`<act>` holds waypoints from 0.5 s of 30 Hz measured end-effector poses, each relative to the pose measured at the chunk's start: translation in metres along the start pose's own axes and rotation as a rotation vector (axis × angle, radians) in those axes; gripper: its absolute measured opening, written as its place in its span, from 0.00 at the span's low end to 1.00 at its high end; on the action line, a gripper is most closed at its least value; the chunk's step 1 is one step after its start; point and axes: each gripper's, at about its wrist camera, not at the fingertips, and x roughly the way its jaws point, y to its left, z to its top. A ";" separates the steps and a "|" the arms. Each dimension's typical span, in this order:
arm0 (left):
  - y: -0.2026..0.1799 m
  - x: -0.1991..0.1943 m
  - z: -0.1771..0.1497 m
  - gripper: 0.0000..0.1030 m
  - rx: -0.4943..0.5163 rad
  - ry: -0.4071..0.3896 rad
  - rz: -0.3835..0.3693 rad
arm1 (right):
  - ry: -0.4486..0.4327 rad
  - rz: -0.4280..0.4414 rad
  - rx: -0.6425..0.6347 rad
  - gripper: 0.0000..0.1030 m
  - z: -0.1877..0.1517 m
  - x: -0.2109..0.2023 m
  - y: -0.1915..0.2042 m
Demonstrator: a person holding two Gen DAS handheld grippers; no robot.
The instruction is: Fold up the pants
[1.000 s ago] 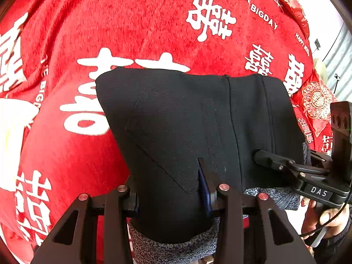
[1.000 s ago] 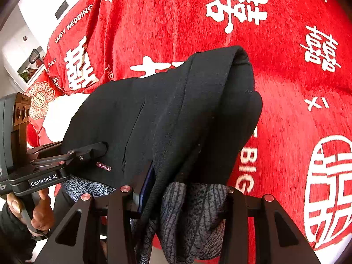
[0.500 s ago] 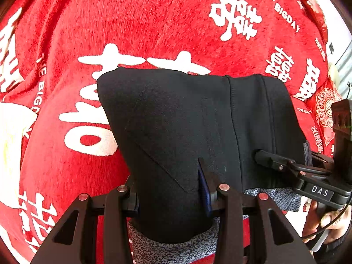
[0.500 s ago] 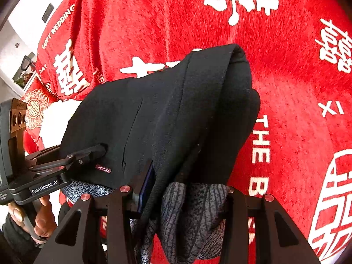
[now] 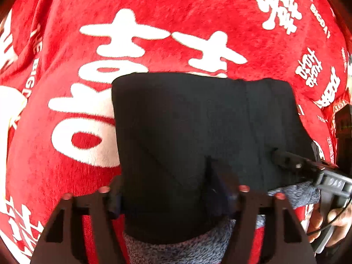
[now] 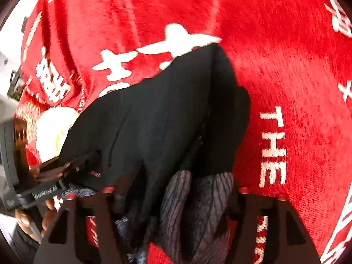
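Over the red blanket [image 5: 176, 17], each hand-held gripper grasps the black pants [image 5: 198, 127]; only the right view shows their bunched edge.

the left gripper [image 5: 173, 195] clamps the near edge of the black pants [image 5: 198, 132], grey lining showing below. the right gripper [image 5: 283, 157] pinches the same edge at right. a red blanket [image 5: 154, 11] with white characters lies beneath.

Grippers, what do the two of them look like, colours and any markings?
Both are matte black. The left gripper has triangular cut-outs and red screw heads; its body reads "GenRobot.AI" in the right wrist view. The right gripper looks the same; its grey body shows "DAS" and a thin black cable in the left wrist view.
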 end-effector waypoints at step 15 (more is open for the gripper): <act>-0.030 -0.034 -0.034 0.77 0.101 -0.061 0.039 | -0.162 0.067 -0.222 0.83 -0.066 -0.048 0.049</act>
